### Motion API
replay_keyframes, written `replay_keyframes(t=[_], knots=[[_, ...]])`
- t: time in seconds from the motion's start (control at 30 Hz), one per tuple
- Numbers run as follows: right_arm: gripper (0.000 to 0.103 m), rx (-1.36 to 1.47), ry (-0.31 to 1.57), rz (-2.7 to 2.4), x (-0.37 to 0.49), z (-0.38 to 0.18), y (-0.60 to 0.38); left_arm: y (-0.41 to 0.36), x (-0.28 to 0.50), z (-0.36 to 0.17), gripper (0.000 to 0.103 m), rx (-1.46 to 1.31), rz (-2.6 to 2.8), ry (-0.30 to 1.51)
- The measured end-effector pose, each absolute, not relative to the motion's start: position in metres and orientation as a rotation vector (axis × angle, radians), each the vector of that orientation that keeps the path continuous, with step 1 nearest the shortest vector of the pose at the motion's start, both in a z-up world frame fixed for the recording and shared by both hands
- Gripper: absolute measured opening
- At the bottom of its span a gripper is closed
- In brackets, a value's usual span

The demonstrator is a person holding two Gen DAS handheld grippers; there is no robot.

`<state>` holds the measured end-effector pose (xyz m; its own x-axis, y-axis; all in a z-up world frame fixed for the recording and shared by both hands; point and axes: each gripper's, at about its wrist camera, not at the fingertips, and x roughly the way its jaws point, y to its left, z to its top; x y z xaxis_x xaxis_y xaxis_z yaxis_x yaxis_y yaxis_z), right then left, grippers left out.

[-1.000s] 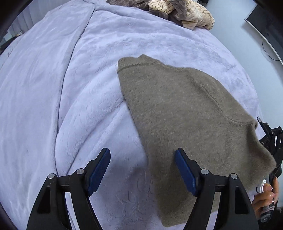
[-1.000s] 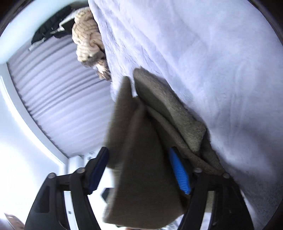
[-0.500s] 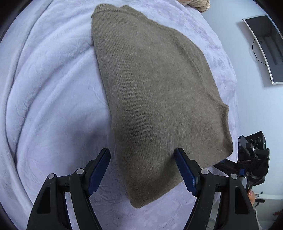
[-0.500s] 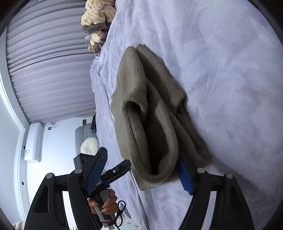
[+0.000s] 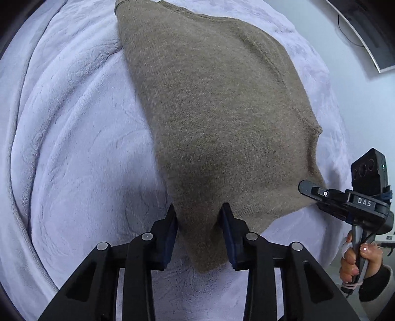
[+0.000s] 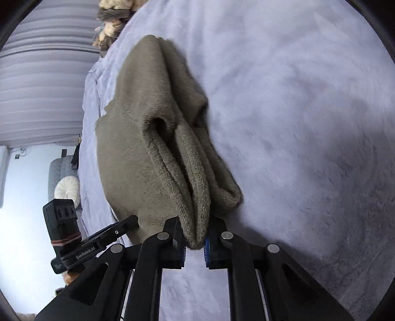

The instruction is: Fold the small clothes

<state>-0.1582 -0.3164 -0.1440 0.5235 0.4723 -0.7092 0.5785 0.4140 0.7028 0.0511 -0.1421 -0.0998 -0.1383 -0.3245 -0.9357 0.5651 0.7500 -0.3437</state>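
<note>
A brown knitted garment (image 5: pixel 222 118), already doubled over, is spread on a lavender plush blanket (image 5: pixel 74 148), reaching away from both claws. The knit is judged soft, thick and limp, light enough to lift by its corners but prone to sag and slide layer over layer, so that all layers are best taken together at a corner or along the folded edge. The near corner is seen between the jaws of the left gripper (image 5: pixel 200 232), which are closing on it; the cloth fills the gap, yet whether the pads already press cannot be told for certain. The neighbouring corner, with its stacked folds, is pinched by the right gripper (image 6: pixel 195 243), whose jaws are squeezed together on the bundled edge. In the left wrist view the right claw is seen off to the right at the garment's edge, held by a person's hand (image 5: pixel 355 261). Beyond the far end of the garment, past the right claw's reach, a heap of other clothes (image 6: pixel 113 22) is noted at the blanket's edge, beside pleated curtains (image 6: pixel 42 81).
</note>
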Motion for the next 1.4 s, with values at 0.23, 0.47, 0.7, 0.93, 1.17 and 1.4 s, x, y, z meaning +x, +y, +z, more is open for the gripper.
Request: replay_keyframes(t=[0.23, 0.47, 0.7, 0.93, 1.17, 1.4], knots=[[0.057, 1.075, 1.118, -0.146, -0.169, -0.109, -0.331, -0.121, 0.052, -0.062, 0.061, 0.237, -0.672, 1.372], [0.053, 1.023, 0.949, -0.195, -0.169, -0.064, -0.376, -0.114, 0.096, -0.034, 0.061, 0.164, -0.558, 1.265], [0.034, 0.775, 1.032, -0.145, -0.083, -0.040, -0.352, -0.141, 0.110, -0.042, 0.061, 0.194, -0.507, 1.239], [0.036, 0.892, 1.110, -0.133, -0.063, -0.079, -0.372, -0.155, 0.121, -0.053, 0.061, 0.158, -0.476, 1.252], [0.012, 0.747, 1.227, -0.206, -0.055, -0.113, -0.368, -0.168, 0.121, -0.071, 0.070, 0.216, -0.466, 1.261], [0.018, 0.704, 1.231, -0.242, -0.062, -0.113, -0.372, -0.162, 0.118, -0.063, 0.070, 0.219, -0.470, 1.265]])
